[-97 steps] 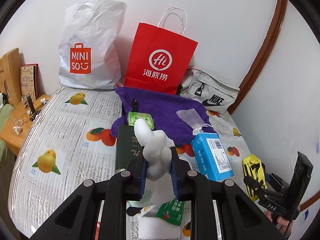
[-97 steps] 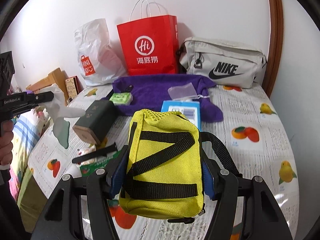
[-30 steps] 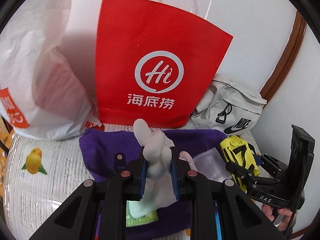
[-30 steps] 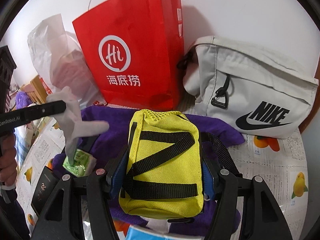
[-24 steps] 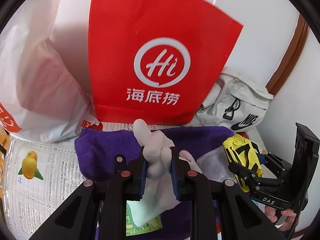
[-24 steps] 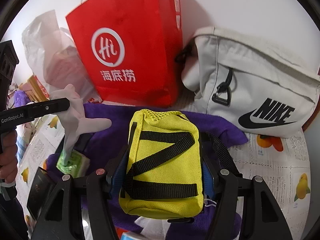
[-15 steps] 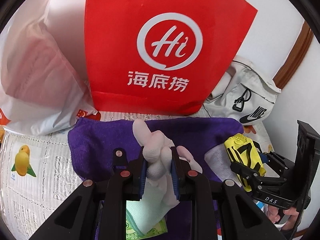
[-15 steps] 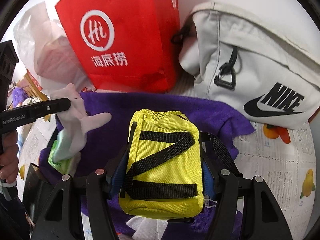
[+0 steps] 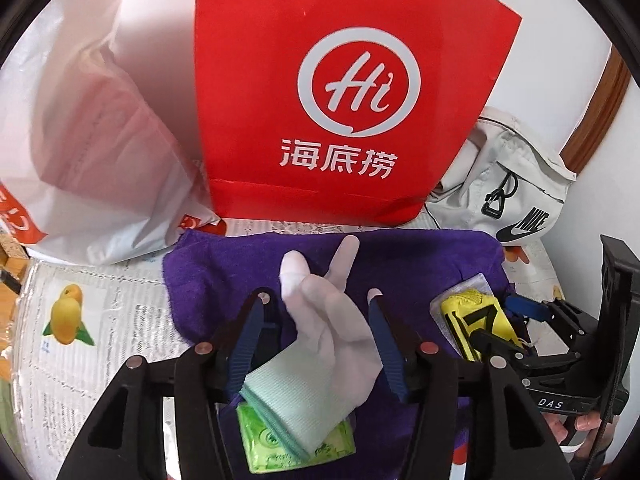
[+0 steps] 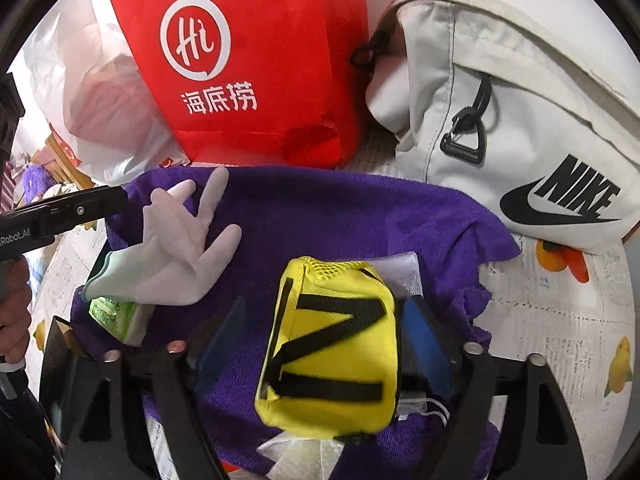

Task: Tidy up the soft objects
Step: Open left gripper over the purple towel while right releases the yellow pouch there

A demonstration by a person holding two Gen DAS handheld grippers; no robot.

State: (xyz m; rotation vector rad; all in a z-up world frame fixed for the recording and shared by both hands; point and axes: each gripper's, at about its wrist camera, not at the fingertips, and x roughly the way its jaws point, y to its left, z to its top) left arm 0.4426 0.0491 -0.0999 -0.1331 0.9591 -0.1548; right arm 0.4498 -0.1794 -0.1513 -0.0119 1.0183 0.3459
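A white glove (image 9: 320, 332) with a pale green cuff lies on the purple towel (image 9: 420, 256), its cuff over a green packet (image 9: 280, 436). My left gripper (image 9: 318, 302) is open, its jaws wide on either side of the glove, not touching it. A yellow pouch (image 10: 332, 344) with black straps rests tilted on the purple towel (image 10: 340, 216). My right gripper (image 10: 320, 320) is open, its blue pads apart from the pouch sides. The glove (image 10: 180, 248) and the pouch (image 9: 476, 324) each show in the other wrist view.
A red paper bag (image 9: 344, 92) stands behind the towel, a white plastic bag (image 9: 88, 140) to its left and a grey Nike bag (image 10: 520, 120) to its right. The bed has a fruit-print cover (image 9: 80, 320). A dark box (image 10: 56, 364) lies at lower left.
Both grippers have opened. The glove has dropped from the left jaws onto the towel and packet. The yellow pouch has slipped from the right jaws and tilted onto the towel.
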